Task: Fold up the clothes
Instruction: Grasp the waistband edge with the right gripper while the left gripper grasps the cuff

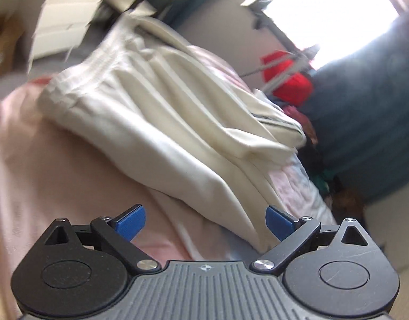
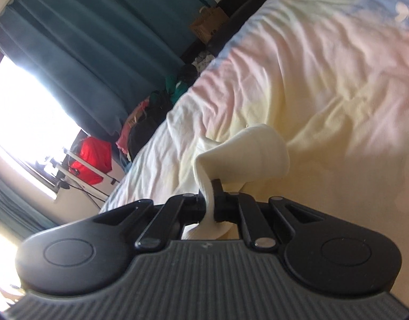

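right claw: my right gripper (image 2: 211,200) is clenched tight on a pinch of cream fabric (image 2: 247,154), black fingers nearly meeting with cloth squeezed between them.
held cloth: the cream piece bunches up just past my fingertips in a rounded fold, and a strip of it runs down through the jaws toward the camera.
under right claw: bedsheet (image 2: 324,61), pastel pink, yellow and blue, wrinkled, cloth hangs just above it.
left claw: my left gripper (image 1: 205,221) is released, blue pads (image 1: 131,221) stand wide apart, nothing pinched between them.
in front of left claw: cream pants (image 1: 156,112) lie on the bed, ribbed waistband at the far upper left end, legs run toward my right pad and toward the right edge of the bed.
contact left: fabric edge sits just beside my right blue pad; cannot tell if it touches.
pants state: loosely folded lengthwise, deep creases, dark stripe showing at the far right end.
bed from left view: pink sheet (image 1: 44,176), blurred.
beyond bed: teal curtain (image 2: 92,42), bright window (image 2: 23,112), red garment (image 2: 91,160) on a rack, pile of dark and coloured clothes (image 2: 151,112) on the floor beside the bed.
far corner: brown paper bag (image 2: 208,22) near a dark headboard.
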Available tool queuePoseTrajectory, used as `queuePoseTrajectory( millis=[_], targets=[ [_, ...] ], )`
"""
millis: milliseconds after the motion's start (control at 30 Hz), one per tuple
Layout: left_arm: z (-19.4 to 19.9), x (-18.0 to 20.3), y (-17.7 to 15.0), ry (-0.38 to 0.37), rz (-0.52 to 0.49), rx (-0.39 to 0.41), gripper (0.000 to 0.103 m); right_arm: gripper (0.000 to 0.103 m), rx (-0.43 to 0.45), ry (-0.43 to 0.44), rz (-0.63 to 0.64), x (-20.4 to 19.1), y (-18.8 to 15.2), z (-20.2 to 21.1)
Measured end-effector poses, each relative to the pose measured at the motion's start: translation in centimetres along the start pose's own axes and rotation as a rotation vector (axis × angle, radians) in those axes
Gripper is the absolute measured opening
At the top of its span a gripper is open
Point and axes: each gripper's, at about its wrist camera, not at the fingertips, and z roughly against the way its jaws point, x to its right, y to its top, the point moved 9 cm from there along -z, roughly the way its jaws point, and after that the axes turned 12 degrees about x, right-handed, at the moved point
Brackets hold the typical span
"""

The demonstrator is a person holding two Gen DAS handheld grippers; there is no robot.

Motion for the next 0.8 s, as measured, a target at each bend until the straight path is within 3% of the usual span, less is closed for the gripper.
queuePoseTrajectory(
  millis=[67, 167, 267, 400, 467, 500, 533, 567, 633, 767, 800],
  targets=[
    [-1.0, -1.4, 1.2, -0.035, 0.146, -0.028, 0.099, 0.006, -0.026, -0.008, 0.020, 0.5, -0.3, -0.5],
    [-2.2, -2.8, 2.4, 0.013, 0.193, 0.014, 0.099, 0.006, -0.059, -0.041, 0.054, 1.2, -1.2, -1.0],
    [-3.5, -4.6, 2.1, 0.074, 0.220, 0.009, 0.095, 0.006, -0.062, -0.048, 0.010, 1.9, -1.5, -1.5],
    [-4.4, -5.9, 2.8, 0.049, 0.302, 0.064, 0.093, 0.007, -0.066, -0.053, 0.032, 2.1, -1.8, -2.5],
    [-4.6, -6.2, 3.7, 0.042, 0.314, 0.107, 0.069, 0.006, -0.065, -0.052, 0.028, 2.2, -1.8, -3.0],
    [-4.5, -6.5, 4.1, 0.042, 0.321, 0.115, 0.066, 0.006, -0.063, -0.050, 0.016, 2.2, -1.7, -3.3],
    [-4.3, -6.7, 4.2, 0.044, 0.323, 0.116, 0.055, 0.006, -0.062, -0.049, -0.002, 2.4, -1.7, -3.4],
    [-4.0, -6.9, 4.4, 0.045, 0.323, 0.117, 0.036, 0.006, -0.061, -0.047, -0.021, 2.5, -1.6, -3.6],
    [-3.4, -7.3, 4.6, 0.048, 0.324, 0.118, 0.019, 0.006, -0.049, -0.047, -0.086, 2.9, -1.4, -3.8],
    [0.0, -5.4, 6.2, -0.013, 0.254, 0.177, 0.015, 0.006, -0.025, -0.042, -0.247, 3.5, -0.9, -4.1],
    [1.0, -4.7, 6.6, -0.030, 0.214, 0.201, 0.014, 0.006, -0.024, -0.048, -0.224, 3.4, -0.7, -4.2]
  ],
)
